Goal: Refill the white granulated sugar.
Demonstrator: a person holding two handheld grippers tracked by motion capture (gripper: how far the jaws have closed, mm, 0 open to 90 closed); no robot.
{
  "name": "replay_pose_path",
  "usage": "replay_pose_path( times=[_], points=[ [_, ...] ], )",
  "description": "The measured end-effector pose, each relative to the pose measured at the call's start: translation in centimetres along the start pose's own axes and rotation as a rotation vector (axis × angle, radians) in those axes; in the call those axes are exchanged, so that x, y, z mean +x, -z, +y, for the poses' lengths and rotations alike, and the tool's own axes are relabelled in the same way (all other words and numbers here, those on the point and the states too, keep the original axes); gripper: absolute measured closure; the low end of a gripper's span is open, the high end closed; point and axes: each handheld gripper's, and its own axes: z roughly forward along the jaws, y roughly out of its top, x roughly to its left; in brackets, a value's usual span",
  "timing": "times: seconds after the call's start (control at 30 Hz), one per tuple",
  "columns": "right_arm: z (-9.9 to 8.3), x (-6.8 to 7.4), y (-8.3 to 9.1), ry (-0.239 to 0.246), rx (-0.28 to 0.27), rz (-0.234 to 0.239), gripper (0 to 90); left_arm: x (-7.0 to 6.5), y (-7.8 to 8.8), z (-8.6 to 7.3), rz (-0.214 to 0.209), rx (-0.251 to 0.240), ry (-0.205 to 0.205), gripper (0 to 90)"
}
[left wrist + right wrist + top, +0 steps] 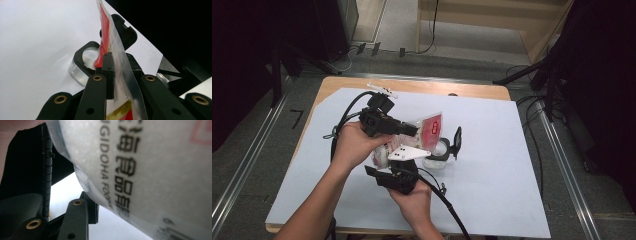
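Note:
A clear pouch (432, 127) with a red label and white grains is held up between both hands over the white sheet. My left gripper (414, 131) is shut on its sealed edge (120, 50), jaws closed flat on the film (117, 75). My right gripper (387, 161) holds the pouch's lower end; one finger (80, 215) presses against the printed pouch (150, 170), and the other is hidden behind it. Just below the pouch stands a small clear container (437, 157) (80, 72), its black hinged lid (457, 142) (125, 32) standing open.
A white sheet (492, 165) covers the wooden table (362, 82). Black cables (452, 210) trail from both grippers toward the person. Metal rails run along the floor on each side, and dark stands rise at the far right.

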Motion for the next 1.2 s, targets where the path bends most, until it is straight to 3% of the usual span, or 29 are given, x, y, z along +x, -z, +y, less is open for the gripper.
replay_pose_path(
  times=[0.27, 0.67, 0.83, 1.03, 1.2],
  points=[
    [0.2, -0.1, -0.2, 0.017, 0.009, -0.009, 62.3, 0.5, 0.0, 0.4, -0.01, 0.013, 0.006, 83.3],
    [0.8, -0.2, -0.3, 0.012, -0.014, -0.03, 62.7, 1.3, -0.5, 2.4, -0.048, 0.115, 0.058, 83.7],
    [0.9, -0.2, -0.2, 0.017, -0.013, -0.042, 62.9, 1.5, -0.6, 2.5, -0.06, 0.105, 0.071, 83.7],
    [0.8, -0.2, -0.1, 0.028, -0.005, -0.059, 63.0, 1.2, -0.6, 2.1, -0.056, 0.08, 0.05, 83.7],
    [0.7, -0.2, -0.1, 0.029, -0.003, -0.065, 63.1, 1.1, -0.6, 2.0, -0.051, 0.067, 0.055, 83.7]
  ],
)
